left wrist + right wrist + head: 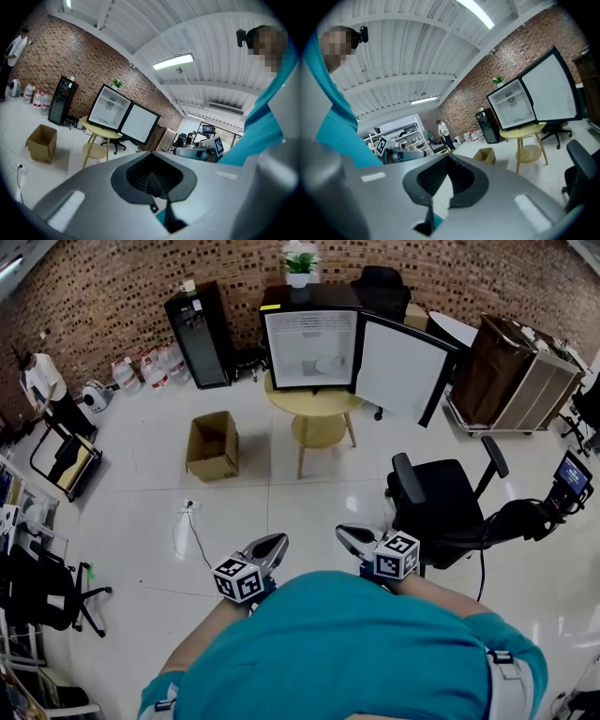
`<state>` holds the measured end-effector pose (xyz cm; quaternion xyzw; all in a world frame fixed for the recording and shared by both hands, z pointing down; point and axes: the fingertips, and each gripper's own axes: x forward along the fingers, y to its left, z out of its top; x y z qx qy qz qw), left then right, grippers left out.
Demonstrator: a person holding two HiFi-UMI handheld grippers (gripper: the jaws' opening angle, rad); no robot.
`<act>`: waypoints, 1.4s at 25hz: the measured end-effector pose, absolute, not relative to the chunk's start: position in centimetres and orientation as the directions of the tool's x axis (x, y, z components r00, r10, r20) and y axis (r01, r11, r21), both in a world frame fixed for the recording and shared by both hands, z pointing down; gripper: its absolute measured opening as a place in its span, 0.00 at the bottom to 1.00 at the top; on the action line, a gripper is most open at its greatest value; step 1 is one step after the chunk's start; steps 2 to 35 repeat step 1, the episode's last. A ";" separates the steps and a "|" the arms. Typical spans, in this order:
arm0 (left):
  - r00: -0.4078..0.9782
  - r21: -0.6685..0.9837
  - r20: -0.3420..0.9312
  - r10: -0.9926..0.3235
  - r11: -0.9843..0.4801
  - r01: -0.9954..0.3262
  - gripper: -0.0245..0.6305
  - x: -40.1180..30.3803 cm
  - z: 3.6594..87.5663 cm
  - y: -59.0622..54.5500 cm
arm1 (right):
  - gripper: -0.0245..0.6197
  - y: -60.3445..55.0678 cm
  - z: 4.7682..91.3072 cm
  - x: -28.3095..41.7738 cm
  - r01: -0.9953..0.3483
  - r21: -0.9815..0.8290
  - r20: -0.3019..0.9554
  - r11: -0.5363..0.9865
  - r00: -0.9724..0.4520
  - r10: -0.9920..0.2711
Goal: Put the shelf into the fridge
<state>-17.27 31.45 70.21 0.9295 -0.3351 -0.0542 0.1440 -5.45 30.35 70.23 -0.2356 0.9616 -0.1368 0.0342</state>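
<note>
The small fridge (309, 348) stands on a round yellow table (314, 404) at the far side of the room, with its door (403, 369) swung open to the right. Its white inside shows in the left gripper view (109, 111) and the right gripper view (513, 105). I make out no loose shelf in any view. My left gripper (279, 540) and right gripper (342, 532) are held close to the person's chest, far from the fridge. Both are shut with nothing between the jaws, as their own views show: left gripper (152, 180), right gripper (450, 176).
A cardboard box (212, 444) sits on the floor left of the table. A black office chair (441, 502) stands close on my right. A black dispenser (199, 334) and water bottles line the brick wall. A wooden cabinet (511, 371) is at far right. A cable (187, 531) lies on the tiles.
</note>
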 end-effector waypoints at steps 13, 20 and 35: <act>0.770 0.302 -0.004 -0.637 -0.735 -0.607 0.04 -17.0 70.2 31.3 | 0.04 30.2 70.2 -5.2 -0.445 -0.282 -0.003 0.850 -0.885 -0.465; 0.770 0.302 -0.004 -0.637 -0.735 -0.607 0.04 -17.0 70.2 31.3 | 0.04 30.2 70.2 -5.2 -0.445 -0.282 -0.003 0.850 -0.885 -0.465; 0.770 0.302 -0.004 -0.637 -0.735 -0.607 0.04 -17.0 70.2 31.3 | 0.04 30.2 70.2 -5.2 -0.445 -0.282 -0.003 0.850 -0.885 -0.465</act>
